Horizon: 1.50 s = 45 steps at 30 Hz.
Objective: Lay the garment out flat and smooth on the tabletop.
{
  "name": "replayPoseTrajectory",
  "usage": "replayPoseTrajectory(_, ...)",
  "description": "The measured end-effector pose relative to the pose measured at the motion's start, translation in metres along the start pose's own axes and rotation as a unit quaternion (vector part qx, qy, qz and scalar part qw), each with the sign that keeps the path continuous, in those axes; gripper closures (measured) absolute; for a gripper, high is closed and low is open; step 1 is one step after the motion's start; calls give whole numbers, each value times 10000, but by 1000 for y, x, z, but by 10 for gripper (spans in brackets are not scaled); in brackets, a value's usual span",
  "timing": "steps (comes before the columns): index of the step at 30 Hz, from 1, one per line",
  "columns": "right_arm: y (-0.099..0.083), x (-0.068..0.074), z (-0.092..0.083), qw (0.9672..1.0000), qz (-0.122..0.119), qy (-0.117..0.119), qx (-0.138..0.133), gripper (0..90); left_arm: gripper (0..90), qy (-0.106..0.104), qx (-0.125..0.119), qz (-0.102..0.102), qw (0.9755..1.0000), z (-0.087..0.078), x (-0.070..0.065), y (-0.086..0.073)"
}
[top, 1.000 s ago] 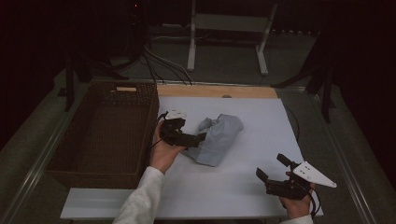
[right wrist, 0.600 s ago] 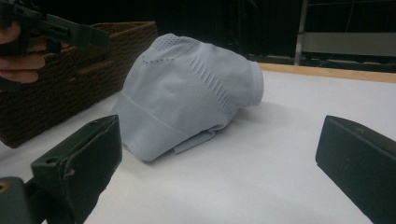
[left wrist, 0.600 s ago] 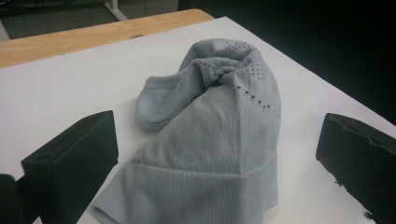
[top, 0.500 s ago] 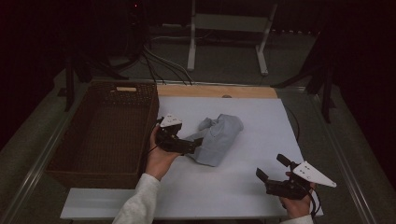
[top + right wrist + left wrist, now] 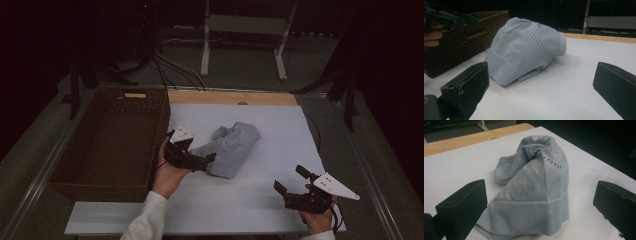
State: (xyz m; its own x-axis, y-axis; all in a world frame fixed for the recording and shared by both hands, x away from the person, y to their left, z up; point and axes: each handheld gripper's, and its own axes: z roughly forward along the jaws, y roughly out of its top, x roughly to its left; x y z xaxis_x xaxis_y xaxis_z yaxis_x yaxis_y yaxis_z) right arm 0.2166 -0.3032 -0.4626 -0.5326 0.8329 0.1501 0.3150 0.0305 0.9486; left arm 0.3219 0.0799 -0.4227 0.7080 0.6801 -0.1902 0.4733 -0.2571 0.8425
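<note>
A crumpled light grey garment (image 5: 231, 147) lies near the middle of the white table (image 5: 280, 125). My left gripper (image 5: 209, 161) is open at the garment's near-left edge; in the left gripper view the ribbed hem (image 5: 529, 216) sits between the wide jaws, and the left gripper (image 5: 539, 207) holds nothing. My right gripper (image 5: 290, 180) is open near the table's front right corner, well apart from the cloth. In the right gripper view the garment (image 5: 526, 50) lies ahead of the right gripper (image 5: 541, 87).
A brown wicker basket (image 5: 112, 137) stands against the table's left side, close to my left hand. It also appears as the basket (image 5: 461, 35) in the right gripper view. A wooden strip (image 5: 232, 97) runs along the table's far edge. Cables and a metal stand (image 5: 240, 30) are behind.
My left gripper has slid nearer and slightly down along the garment's left edge. The right gripper has stayed in place.
</note>
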Motion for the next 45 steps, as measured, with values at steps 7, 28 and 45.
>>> replayPoseTrajectory(7,0,0,0,10000,8,2,13,6,0,-103,9,83,9999,-6,-2,0)
replayPoseTrajectory(28,0,3,3,9999,54,31,84,6,0,123,-163,196,9996,-27,-5,7)
replayPoseTrajectory(45,20,0,13,9994,245,62,255,6,0,117,-259,128,9995,-38,6,-4)
